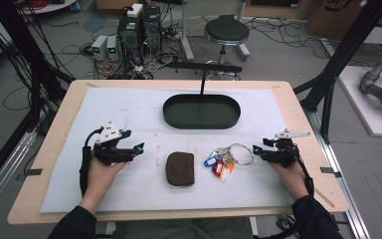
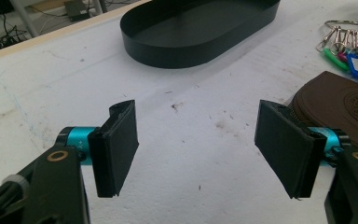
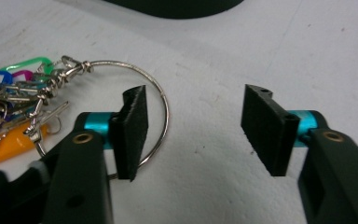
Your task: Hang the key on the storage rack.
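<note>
A bunch of keys (image 1: 222, 162) with coloured tags hangs on a large wire ring (image 3: 164, 100) and lies right of centre on the white mat. A brown zip pouch (image 1: 180, 168) rests flat just left of it. My right gripper (image 1: 256, 151) sits low at the ring's right edge with its jaws apart. The ring's wire runs behind its left pad (image 3: 133, 130) and nothing is pressed between the pads. My left gripper (image 1: 138, 148) rests left of the pouch (image 2: 349, 112), open with only bare mat between its jaws.
A black oval tray (image 1: 179, 122) stands empty at the back centre of the mat (image 1: 124, 107), with a thin black post rising behind it. The wooden table edge (image 1: 54, 149) frames the mat. A stool and cabled equipment stand on the floor beyond.
</note>
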`<state>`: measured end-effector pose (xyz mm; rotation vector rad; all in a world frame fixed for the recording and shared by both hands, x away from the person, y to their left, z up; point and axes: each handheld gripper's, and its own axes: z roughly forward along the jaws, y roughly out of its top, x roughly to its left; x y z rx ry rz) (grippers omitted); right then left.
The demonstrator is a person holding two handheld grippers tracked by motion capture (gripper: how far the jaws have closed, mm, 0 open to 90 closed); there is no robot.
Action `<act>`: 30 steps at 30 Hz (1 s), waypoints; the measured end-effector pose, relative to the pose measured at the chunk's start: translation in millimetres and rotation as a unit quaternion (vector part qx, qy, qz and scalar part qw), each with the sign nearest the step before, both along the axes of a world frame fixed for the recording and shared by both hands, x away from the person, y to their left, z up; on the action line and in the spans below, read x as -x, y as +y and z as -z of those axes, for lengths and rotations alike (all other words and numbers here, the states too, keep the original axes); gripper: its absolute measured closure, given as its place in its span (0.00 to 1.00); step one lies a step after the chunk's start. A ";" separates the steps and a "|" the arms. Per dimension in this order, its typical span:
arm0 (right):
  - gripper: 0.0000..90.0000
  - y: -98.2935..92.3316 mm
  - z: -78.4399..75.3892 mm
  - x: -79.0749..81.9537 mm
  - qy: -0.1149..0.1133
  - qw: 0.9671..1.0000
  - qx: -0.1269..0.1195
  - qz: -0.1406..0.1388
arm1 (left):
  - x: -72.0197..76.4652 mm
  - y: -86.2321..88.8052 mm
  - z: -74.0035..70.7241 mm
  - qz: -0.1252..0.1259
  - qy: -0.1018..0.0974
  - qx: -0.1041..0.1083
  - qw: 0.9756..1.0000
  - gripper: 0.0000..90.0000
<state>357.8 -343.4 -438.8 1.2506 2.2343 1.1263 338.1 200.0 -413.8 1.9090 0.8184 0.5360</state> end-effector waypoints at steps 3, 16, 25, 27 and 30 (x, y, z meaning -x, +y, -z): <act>0.56 3.3 2.1 -0.1 0.007 1.000 0.009 -0.005 | -0.2 -0.4 0.3 -0.001 0.000 0.001 1.000 0.33; 0.75 22.7 9.3 -1.2 0.019 0.998 0.057 -0.019 | 0.7 -1.1 0.1 -0.001 0.000 -0.002 1.000 0.33; 0.95 32.0 8.6 3.5 0.006 0.996 0.082 -0.024 | 1.2 -1.4 -0.1 0.000 -0.001 -0.008 1.000 0.33; 0.96 31.5 8.4 2.4 0.014 0.997 0.072 -0.018 | 1.5 -1.7 -0.2 -0.001 -0.002 -0.008 1.000 0.33; 0.97 29.9 8.5 0.7 0.022 0.998 0.058 -0.012 | 1.6 -1.9 -0.2 0.000 -0.002 -0.009 1.000 0.33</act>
